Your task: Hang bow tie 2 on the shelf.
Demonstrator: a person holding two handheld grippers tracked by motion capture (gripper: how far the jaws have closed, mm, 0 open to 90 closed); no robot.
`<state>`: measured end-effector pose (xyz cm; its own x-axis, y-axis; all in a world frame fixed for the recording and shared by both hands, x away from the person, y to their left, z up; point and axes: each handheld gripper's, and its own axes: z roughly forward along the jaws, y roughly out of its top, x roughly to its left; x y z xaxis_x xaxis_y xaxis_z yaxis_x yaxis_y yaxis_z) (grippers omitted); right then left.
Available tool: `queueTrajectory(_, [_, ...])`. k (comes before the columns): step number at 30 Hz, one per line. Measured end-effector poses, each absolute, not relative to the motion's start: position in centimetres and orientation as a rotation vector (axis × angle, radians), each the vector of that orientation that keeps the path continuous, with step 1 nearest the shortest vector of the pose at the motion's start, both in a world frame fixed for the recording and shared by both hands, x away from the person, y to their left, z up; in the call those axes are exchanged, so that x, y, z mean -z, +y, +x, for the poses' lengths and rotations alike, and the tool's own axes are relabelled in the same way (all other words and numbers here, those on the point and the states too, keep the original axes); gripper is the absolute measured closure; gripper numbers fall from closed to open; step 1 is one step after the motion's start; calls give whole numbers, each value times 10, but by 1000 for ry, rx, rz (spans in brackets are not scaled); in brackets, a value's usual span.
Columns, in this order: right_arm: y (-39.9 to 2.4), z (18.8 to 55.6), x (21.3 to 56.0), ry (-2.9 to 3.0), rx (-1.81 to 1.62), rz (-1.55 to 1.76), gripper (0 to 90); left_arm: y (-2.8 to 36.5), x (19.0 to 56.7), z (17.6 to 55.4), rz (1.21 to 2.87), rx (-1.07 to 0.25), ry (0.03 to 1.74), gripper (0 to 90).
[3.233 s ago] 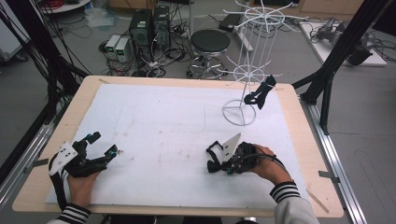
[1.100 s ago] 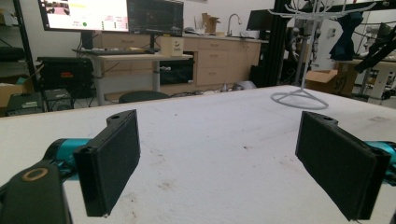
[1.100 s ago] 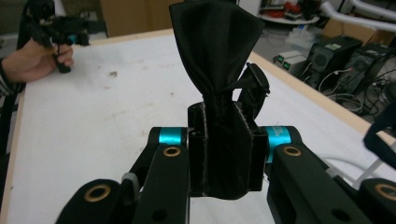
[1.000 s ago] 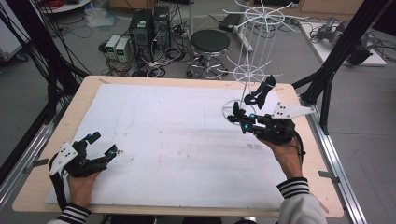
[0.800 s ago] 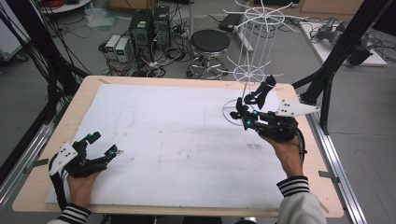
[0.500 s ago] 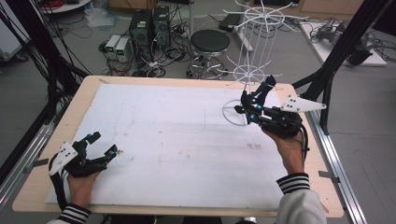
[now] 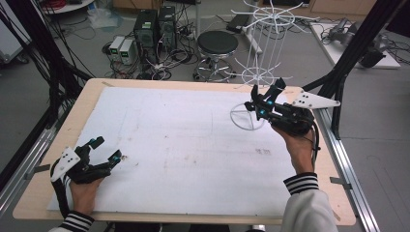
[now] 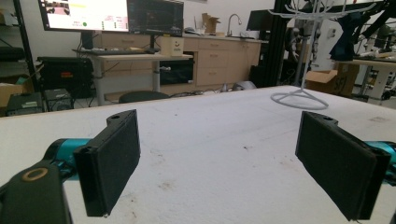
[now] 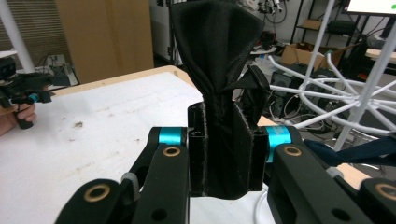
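White table (image 7: 159, 130), far right: wire rack (image 7: 263, 53).
Right gripper (image 9: 223, 154) clamps black cloth (image 9: 219, 56), long axis upright; left gripper (image 8: 219, 158) agape, empty.

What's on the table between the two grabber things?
Nothing. In the high view, bare white table sheet stretches between the open left gripper and the right gripper, which pinches a black cloth.

Your light is even and soft from overhead, so the white table (image 7: 183, 140) reads bright with only faint shadows. The high view is a little soft and bows at its edges. In the right gripper view the black cloth (image 9: 219, 93) swallows detail; its folds are perhaps underexposed. Backgrounds in both gripper views look slightly blurred.
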<state>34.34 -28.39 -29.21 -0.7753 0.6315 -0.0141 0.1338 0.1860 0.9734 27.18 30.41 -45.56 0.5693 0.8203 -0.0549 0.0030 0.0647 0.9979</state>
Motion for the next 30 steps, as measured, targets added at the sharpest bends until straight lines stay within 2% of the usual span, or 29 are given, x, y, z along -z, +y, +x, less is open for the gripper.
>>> queueTrajectory(30, [-285, 361, 282, 1974, -1620, 814, 768, 304, 456, 272, 1374, -718, 774, 143])
